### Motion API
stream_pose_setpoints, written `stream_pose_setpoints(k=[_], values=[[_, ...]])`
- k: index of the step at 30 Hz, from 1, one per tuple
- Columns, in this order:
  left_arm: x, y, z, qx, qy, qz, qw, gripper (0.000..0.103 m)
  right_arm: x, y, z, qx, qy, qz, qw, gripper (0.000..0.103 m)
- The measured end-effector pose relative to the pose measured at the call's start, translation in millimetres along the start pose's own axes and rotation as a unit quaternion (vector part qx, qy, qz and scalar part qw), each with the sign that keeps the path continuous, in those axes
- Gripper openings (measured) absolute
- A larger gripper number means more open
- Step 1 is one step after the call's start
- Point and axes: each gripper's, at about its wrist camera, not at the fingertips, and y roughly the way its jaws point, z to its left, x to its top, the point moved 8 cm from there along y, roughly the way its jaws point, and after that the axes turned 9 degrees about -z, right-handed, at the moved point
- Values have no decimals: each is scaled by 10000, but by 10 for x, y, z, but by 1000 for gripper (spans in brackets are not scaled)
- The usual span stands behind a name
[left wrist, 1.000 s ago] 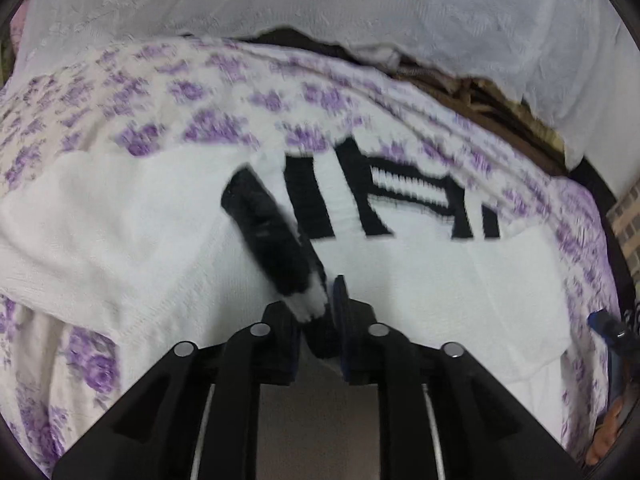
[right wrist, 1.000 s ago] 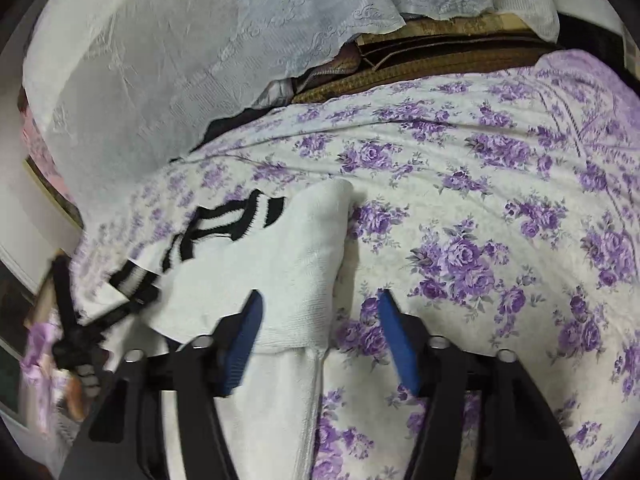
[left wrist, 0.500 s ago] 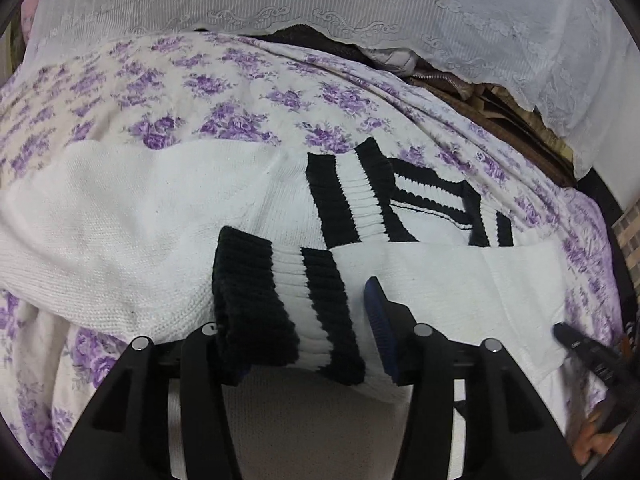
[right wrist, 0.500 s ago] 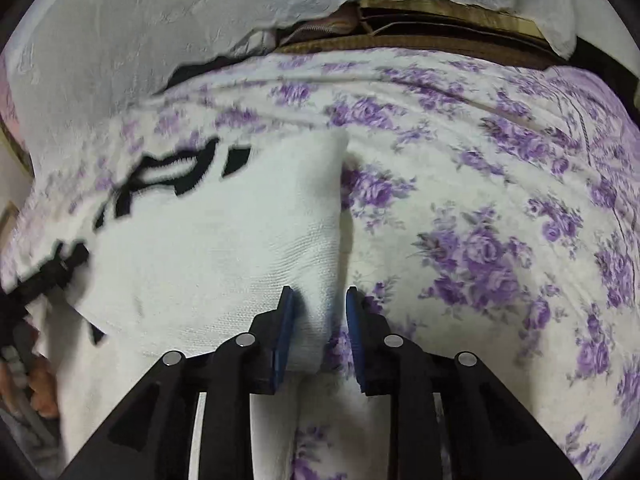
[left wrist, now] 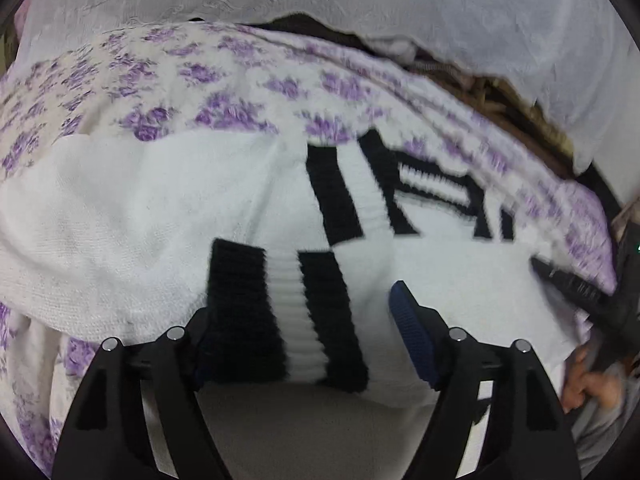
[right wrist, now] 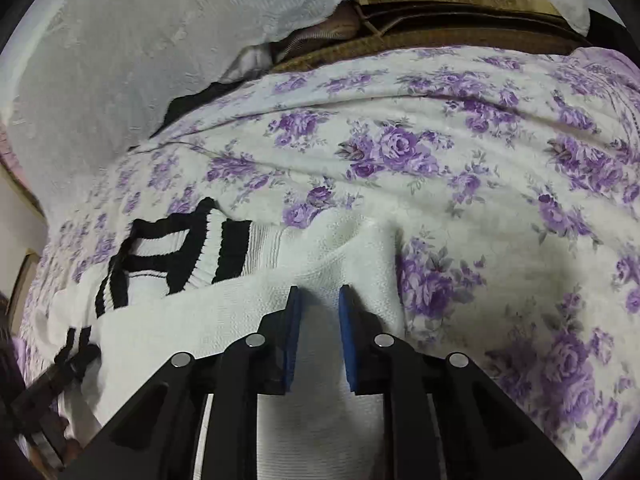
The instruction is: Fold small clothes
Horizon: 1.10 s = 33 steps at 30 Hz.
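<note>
Lying across the flowered bedspread (right wrist: 460, 168), the white sweater (left wrist: 132, 216) shows its black-striped cuff (left wrist: 280, 312) folded onto its body. The left claw (left wrist: 316, 332) has just been opening; its jaws stand wide with the cuff resting loose between them. The right claw (right wrist: 318, 320) has just been closing and now pinches a fold of the sweater's white edge near the bedspread. A white lace cloth (right wrist: 120, 40) hangs behind the bed.
</note>
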Motion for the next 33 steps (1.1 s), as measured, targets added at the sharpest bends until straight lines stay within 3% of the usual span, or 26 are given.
stream_pose_setpoints(k=[2, 4, 6, 10, 12, 14, 16, 18, 22, 26, 29, 33], values=[[37, -72, 45, -168, -226, -114, 9995, 72, 38, -91, 10, -128, -44, 11, 9999, 18], [103, -165, 96, -202, -360, -340, 9986, 72, 85, -294, 73, -143, -210, -307, 9992, 22], [130, -201, 144, -38, -356, -459, 9983, 73, 54, -400, 136, -85, -367, -315, 9988, 26], [21, 66, 161, 578, 93, -18, 9983, 78, -203, -277, 62, -74, -248, 254, 9993, 34], [16, 45, 120, 637, 277, -69, 9976, 81, -216, -271, 68, -149, -518, 79, 9985, 33], [26, -59, 156, 501, 125, -159, 9985, 81, -194, -367, 95, -185, -362, 30, 9992, 35], [45, -243, 241, 182, -240, -306, 9991, 84, -206, -573, 179, 69, -235, -114, 9996, 39], [61, -407, 355, 71, -493, -412, 9979, 85, -263, -787, 256, 190, -310, -252, 9990, 51], [77, -773, 791, 177, -931, -565, 9939, 86, -420, -963, 297, 388, -174, -230, 9988, 56], [111, -1117, 1408, 610, -1167, -629, 9893, 87, -476, -978, 351, 428, -129, -231, 9987, 56], [195, -1322, 2017, 883, -1634, -764, 9796, 87, -478, -1005, 404, 528, -115, -320, 9980, 56], [197, -1351, 2776, 695, -2790, -795, 9545, 87, -496, -1059, 477, 650, -111, -454, 9968, 56]])
